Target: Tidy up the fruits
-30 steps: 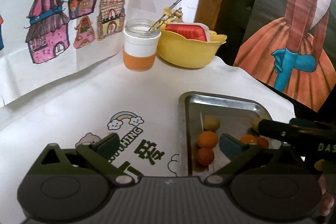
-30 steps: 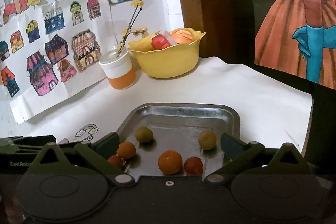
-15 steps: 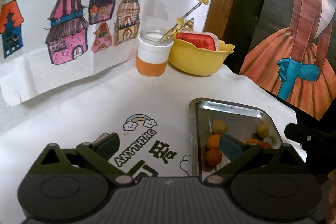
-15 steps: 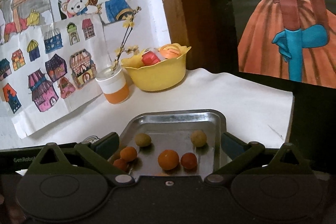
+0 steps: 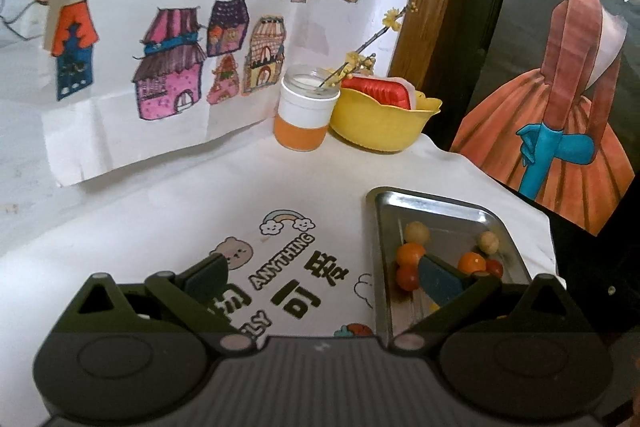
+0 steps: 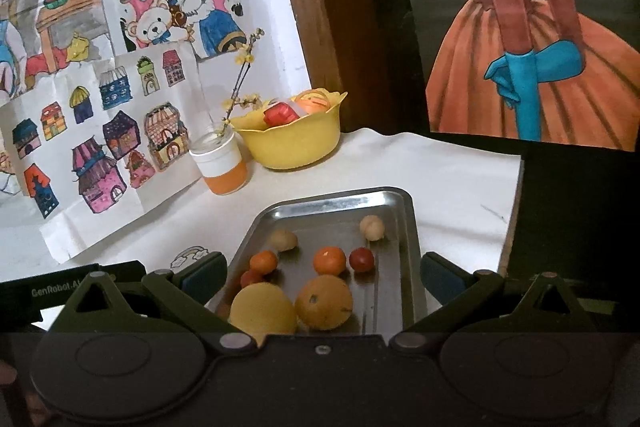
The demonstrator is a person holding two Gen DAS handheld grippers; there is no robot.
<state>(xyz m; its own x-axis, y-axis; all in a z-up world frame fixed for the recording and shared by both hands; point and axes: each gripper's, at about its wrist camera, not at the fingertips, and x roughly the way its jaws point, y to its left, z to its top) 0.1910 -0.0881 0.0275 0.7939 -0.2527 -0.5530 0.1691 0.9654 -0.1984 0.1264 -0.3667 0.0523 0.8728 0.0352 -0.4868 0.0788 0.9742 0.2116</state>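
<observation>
Right wrist view shows your right tool (image 6: 322,267) spread wide, empty, over the tray (image 6: 408,227) lower centre; round fruits (image 6: 329,261) may roll if nudged.

Dim, soft focus, fisheye-warped edges

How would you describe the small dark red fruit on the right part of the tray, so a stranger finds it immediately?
Find the metal tray on the white cloth, in front of the yellow bowl. Near its middle lies a small orange fruit; the dark red fruit touches its right side. It is the smallest there, and redder than its neighbours.
</observation>
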